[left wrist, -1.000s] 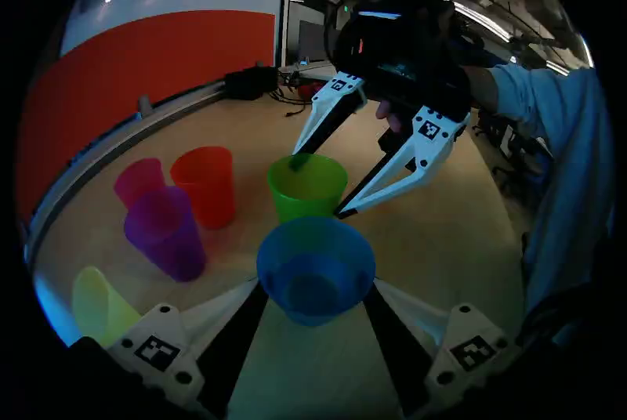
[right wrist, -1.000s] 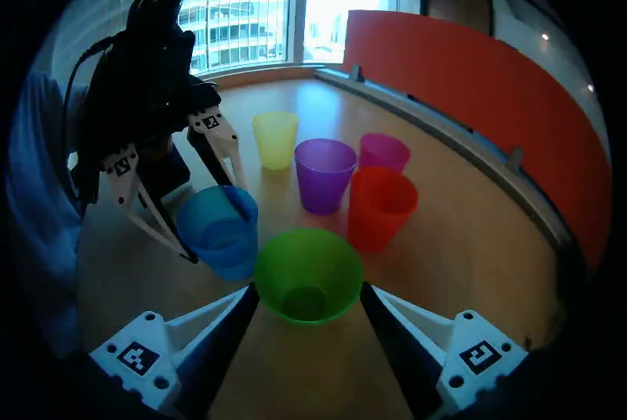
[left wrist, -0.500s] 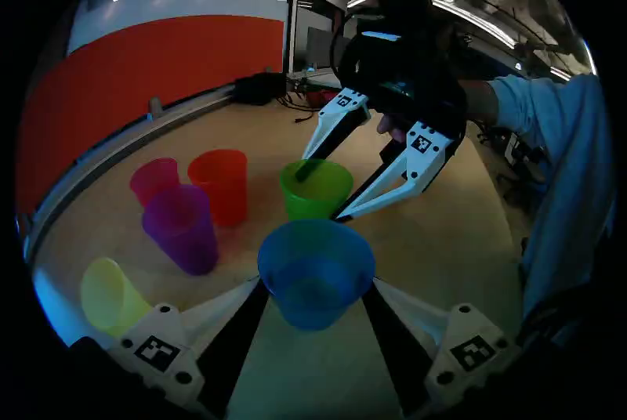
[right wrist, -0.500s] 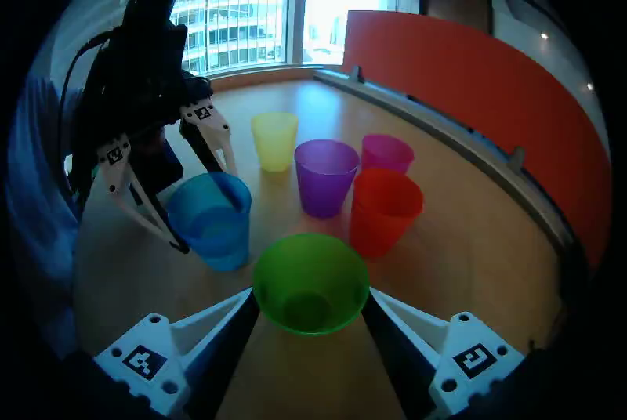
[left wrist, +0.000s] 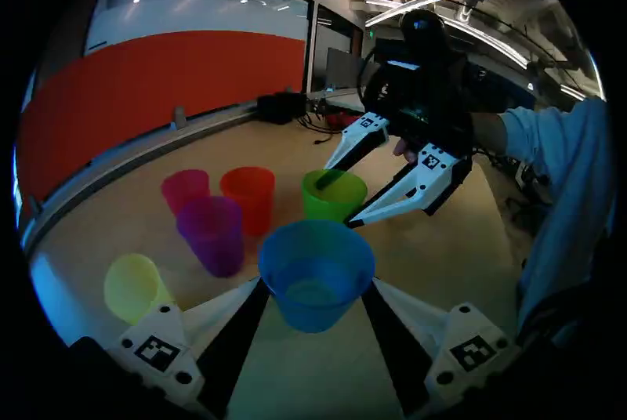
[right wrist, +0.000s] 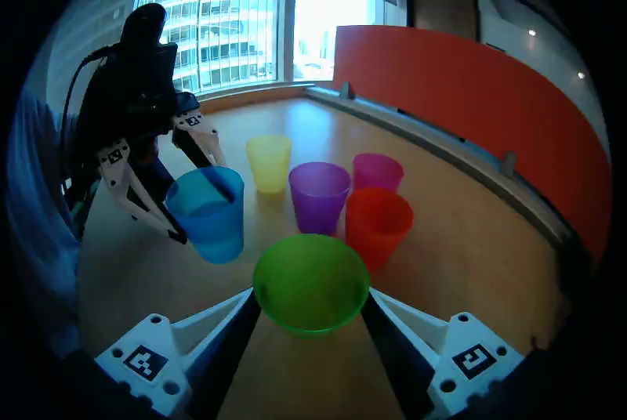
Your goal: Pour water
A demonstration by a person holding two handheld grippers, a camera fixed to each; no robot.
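Note:
My left gripper (left wrist: 316, 288) is shut on a blue cup (left wrist: 316, 279), upright, with water in its bottom. Beyond it my right gripper (left wrist: 334, 205), held by a hand in a light blue sleeve, is shut on a green cup (left wrist: 335, 194). In the right gripper view the green cup (right wrist: 311, 283) sits upright between the right gripper (right wrist: 311, 296) fingers and looks empty. To its left the left gripper (right wrist: 204, 218) holds the blue cup (right wrist: 205, 212). Both cups seem raised a little above the wooden table (right wrist: 470, 263), side by side and apart.
Standing together on the table are a yellow cup (right wrist: 268, 161), a purple cup (right wrist: 318, 197), a pink cup (right wrist: 377, 173) and an orange cup (right wrist: 378, 224), just beyond the held cups. An orange wall panel (right wrist: 470, 99) runs along the table's far edge. A person's sleeve (left wrist: 564, 185) is at the right.
Both grippers have risen with their cups still in them. The standing cups now look lower and farther off. The green and blue cups have drawn slightly apart.

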